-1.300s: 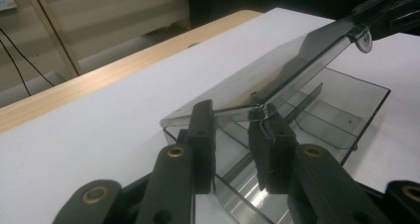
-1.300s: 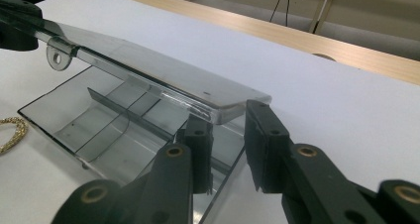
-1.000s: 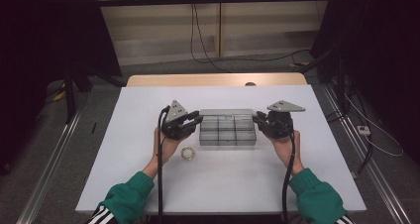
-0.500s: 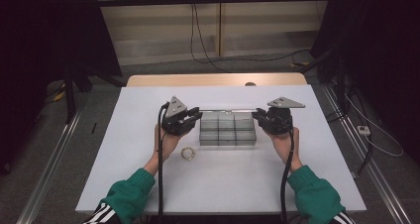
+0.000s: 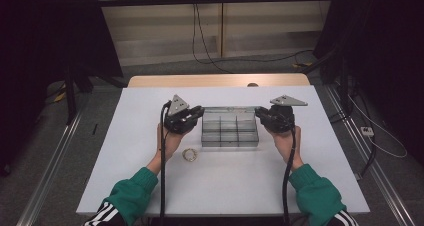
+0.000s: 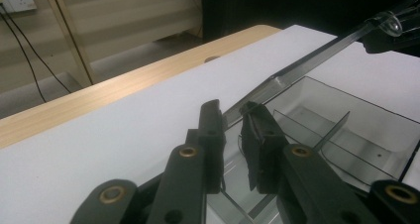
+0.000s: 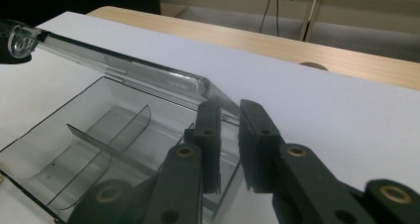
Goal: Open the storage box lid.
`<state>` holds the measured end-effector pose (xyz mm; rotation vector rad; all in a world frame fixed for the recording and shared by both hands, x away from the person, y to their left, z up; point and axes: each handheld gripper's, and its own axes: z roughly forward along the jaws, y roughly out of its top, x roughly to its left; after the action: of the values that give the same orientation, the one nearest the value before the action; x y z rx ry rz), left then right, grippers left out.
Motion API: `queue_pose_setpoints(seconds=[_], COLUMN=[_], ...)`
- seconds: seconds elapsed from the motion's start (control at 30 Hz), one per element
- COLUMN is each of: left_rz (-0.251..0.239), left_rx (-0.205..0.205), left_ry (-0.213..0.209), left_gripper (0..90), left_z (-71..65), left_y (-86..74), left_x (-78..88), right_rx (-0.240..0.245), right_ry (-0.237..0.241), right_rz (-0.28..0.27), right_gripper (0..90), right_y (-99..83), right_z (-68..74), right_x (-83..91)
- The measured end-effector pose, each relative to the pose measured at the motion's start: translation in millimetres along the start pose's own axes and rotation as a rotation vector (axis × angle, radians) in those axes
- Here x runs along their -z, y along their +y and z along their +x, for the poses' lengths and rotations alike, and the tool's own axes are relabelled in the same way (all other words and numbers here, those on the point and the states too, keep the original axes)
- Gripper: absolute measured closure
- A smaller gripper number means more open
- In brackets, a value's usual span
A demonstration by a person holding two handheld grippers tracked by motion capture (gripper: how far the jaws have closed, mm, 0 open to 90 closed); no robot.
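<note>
The clear plastic hinged lid (image 7: 124, 70) of the divided organiser box (image 5: 230, 127) spans crosswise between left gripper (image 5: 194, 115) and right gripper (image 5: 260, 113), jaws apparently pinching each end.

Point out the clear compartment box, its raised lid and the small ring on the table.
compartment box (image 5: 230, 136): high view, on a middle divider.
lid (image 7: 129, 70): right gripper view, on the clear panel.
ring (image 5: 189, 155): high view, on its rim, left of the box.

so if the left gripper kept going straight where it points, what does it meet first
Probably the clear lid of the compartment box: the left gripper has its jaws either side of that lid's edge. Contact is unclear.
</note>
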<state>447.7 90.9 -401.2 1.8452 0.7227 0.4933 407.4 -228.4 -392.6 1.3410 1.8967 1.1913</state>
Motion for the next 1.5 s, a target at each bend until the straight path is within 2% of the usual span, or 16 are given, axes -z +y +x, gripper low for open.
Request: queue_pose_setpoints(seconds=[0.23,0.53,0.83,1.3,1.33,1.4,1.5], left_rz=[-0.003,-0.001,0.019,0.046,0.044,0.064,0.075], left_rx=[0.019,0.02,0.03,0.016,0.025,0.02,0.078], left_ry=[0.002,0.019,0.036,0.07,0.073,0.074,0.071], left_gripper=[80.3,81.2,82.7,85.2,85.2,85.1,85.0], left_z=[3.3,7.4,13.2,17.1,16.9,18.6,23.1], left_y=[0.8,0.0,-4.0,-11.4,-12.2,-12.9,-13.3], left_x=[-3.8,-11.4,-22.8,-36.7,-38.1,-40.1,-43.1], right_rx=[-0.012,-0.023,-0.039,-0.057,-0.057,-0.054,-0.057], right_ry=[-0.004,-0.009,-0.013,-0.025,-0.026,-0.032,-0.036], right_rz=[-0.002,0.001,0.004,0.026,0.029,0.032,0.043], right_gripper=[80.8,81.3,81.4,82.7,82.8,82.9,83.5], right_y=[1.6,3.3,2.9,-1.1,-1.5,-2.4,-2.9], right_z=[-2.3,-6.5,-10.5,-16.5,-16.8,-17.5,-18.3], right_x=[-4.4,-13.0,-22.9,-40.3,-41.5,-44.2,-48.5])
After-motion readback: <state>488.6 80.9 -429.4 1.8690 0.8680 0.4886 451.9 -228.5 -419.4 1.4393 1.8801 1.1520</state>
